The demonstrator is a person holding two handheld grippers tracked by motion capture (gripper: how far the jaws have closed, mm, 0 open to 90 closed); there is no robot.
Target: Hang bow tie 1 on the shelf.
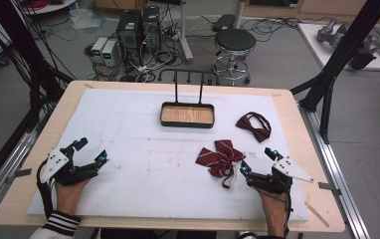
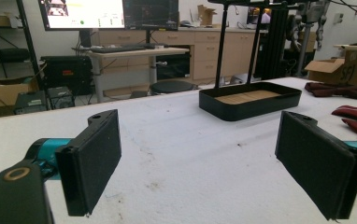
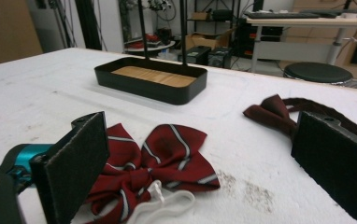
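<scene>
A striped red bow tie (image 1: 221,156) (image 3: 155,161) lies on the white mat, right of centre, with a white strap (image 3: 160,205) trailing from it. A plain dark red bow tie (image 1: 253,125) (image 3: 279,114) (image 2: 338,89) lies farther back right. A black tray with a wooden floor and a tall handle (image 1: 187,115) (image 2: 250,99) (image 3: 151,80) stands at the back centre. My right gripper (image 1: 257,161) (image 3: 200,168) is open just right of the striped tie, with its left pad (image 3: 76,161) close to the tie. My left gripper (image 1: 91,151) (image 2: 200,163) is open over bare mat at the front left.
The white mat (image 1: 128,149) covers a wooden table (image 1: 297,124). Black frame posts (image 1: 337,59) stand at the right and left sides. A stool (image 1: 234,45), computers (image 1: 138,30) and cables are on the floor behind the table.
</scene>
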